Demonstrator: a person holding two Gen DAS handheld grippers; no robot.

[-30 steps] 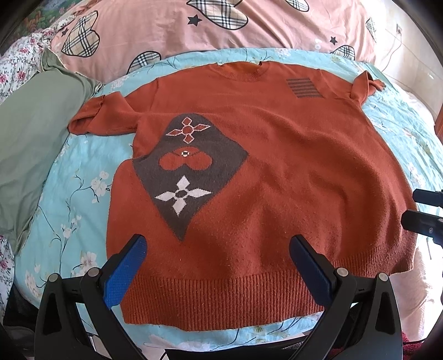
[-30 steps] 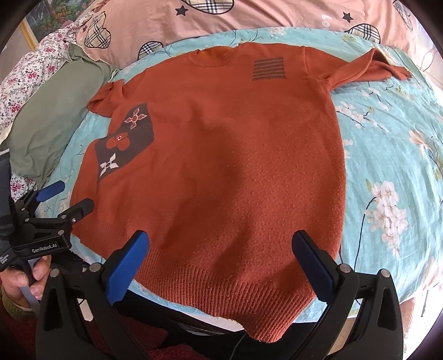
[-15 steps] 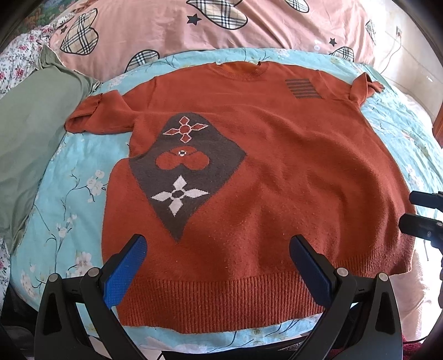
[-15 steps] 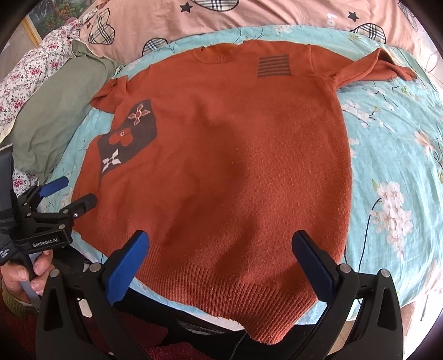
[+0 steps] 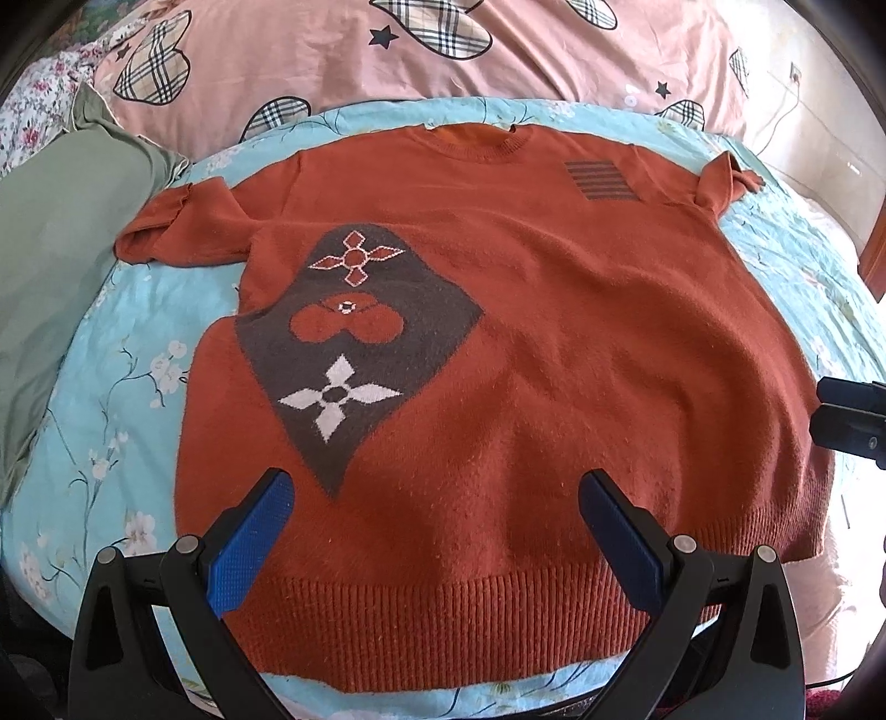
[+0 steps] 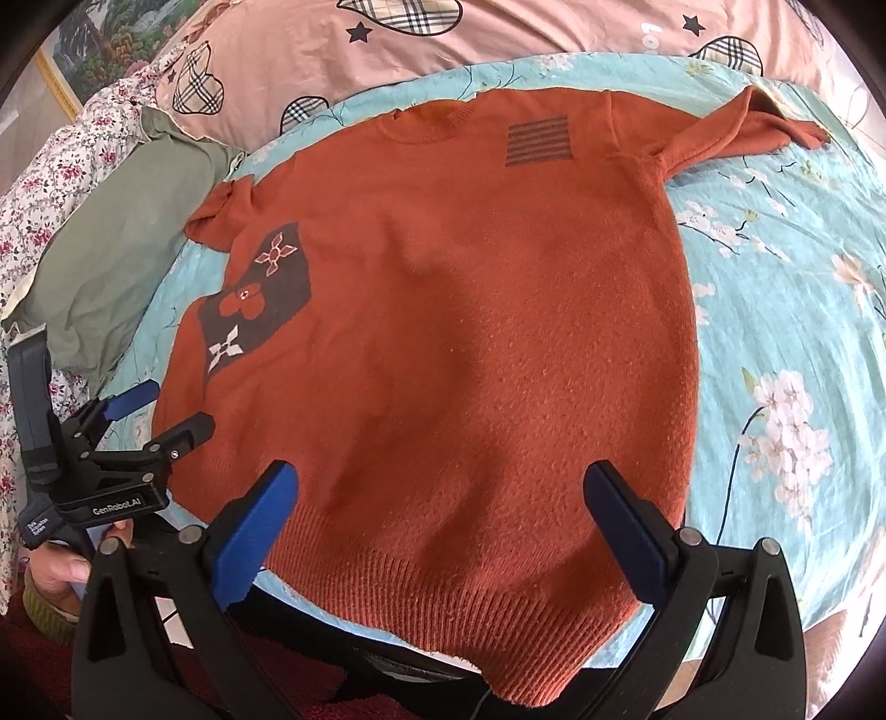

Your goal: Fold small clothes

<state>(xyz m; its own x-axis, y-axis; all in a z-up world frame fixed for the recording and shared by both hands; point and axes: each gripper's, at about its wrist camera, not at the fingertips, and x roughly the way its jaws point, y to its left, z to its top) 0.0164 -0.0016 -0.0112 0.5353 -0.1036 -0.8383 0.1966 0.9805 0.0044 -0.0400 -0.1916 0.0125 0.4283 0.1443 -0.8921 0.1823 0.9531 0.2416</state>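
An orange knit sweater (image 5: 554,343) (image 6: 470,332) lies spread flat, front up, on a light blue flowered sheet (image 5: 111,360). It carries a dark diamond patch with flower motifs (image 5: 354,343) and a striped patch (image 5: 601,178). My left gripper (image 5: 434,493) hovers open over the ribbed hem, holding nothing. My right gripper (image 6: 443,482) hangs open above the hem's right part, also holding nothing. The left gripper (image 6: 160,410) shows in the right wrist view beside the sweater's left edge, held by a hand (image 6: 55,570). Both short sleeves (image 5: 177,227) (image 6: 742,127) stick out sideways.
A pink quilt with plaid hearts (image 5: 443,50) lies behind the sweater. A green pillow (image 5: 55,232) sits at the left, on a flowered cover (image 6: 33,221). The bed's near edge runs just below the hem.
Both grippers have drifted slightly, so the sweater sits a little differently in each view. The sweater itself has not moved and both grippers stay open.
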